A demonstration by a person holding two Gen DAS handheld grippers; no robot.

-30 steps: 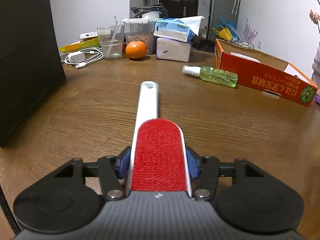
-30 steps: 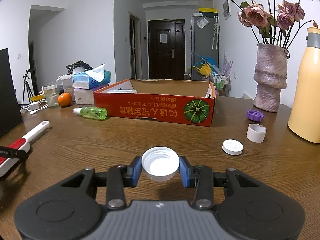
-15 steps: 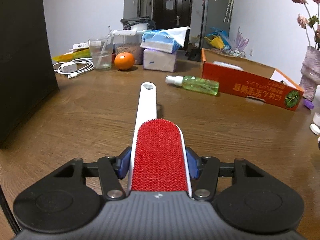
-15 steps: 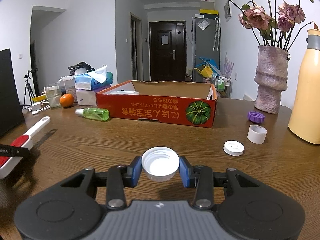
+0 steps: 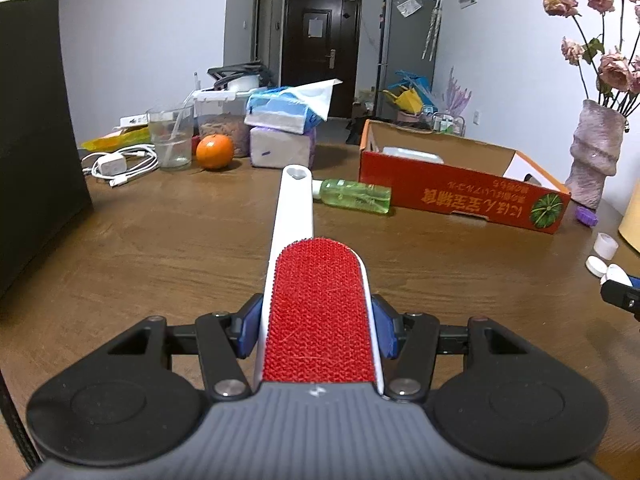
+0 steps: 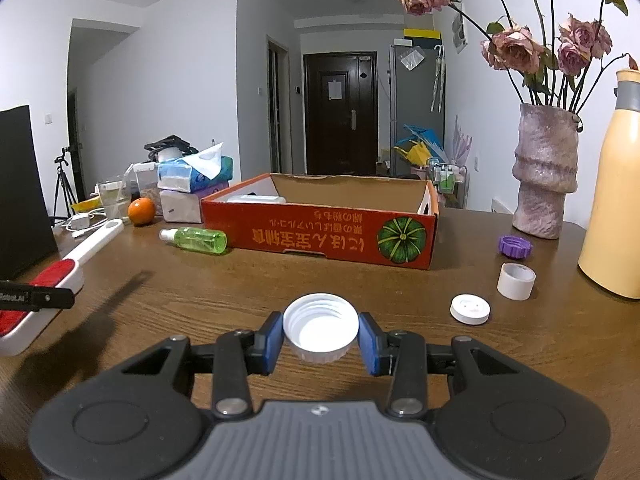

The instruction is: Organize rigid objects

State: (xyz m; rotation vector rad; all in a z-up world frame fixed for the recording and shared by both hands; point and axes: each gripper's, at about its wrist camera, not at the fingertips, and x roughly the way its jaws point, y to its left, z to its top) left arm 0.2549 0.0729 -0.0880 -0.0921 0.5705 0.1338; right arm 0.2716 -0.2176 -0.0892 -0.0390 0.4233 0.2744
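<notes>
Lint brush (image 5: 316, 312): one; a white plastic body with a red fabric pad and a long white handle that ends in a small cut-out hole. It is off the counter, its handle pointing away toward the green bottle; in the right wrist view it casts a shadow on the wood.
Left gripper (image 5: 318, 330): partly closed, its blue pads pressed against the two sides of the lint brush's red-padded head.
Bottle cap (image 6: 320, 326): one wide white screw cap, open side up, its inner thread rings showing.
Right gripper (image 6: 320, 338): narrowly closed on the bottle cap, a blue pad at each side, above the counter.
Green bottle (image 6: 194, 239): one, clear green with a white spray top, lying on its side just beside the box's left front corner.
Box (image 6: 320, 240): one open red cardboard box with a printed green pumpkin; one white item lies inside at its left end.
Small loose parts: three to the right of the box, near one another but apart: a purple ridged cap (image 6: 515, 246), a white ring (image 6: 516, 281), a flat white disc (image 6: 470, 309).
Counter (image 6: 200, 292): brown wood grain; a broad bare stretch lies between both grippers and the box front. A black panel (image 5: 36, 136) bounds the left; a vase (image 6: 546, 172) and a yellow bottle (image 6: 612, 208) bound the right.
</notes>
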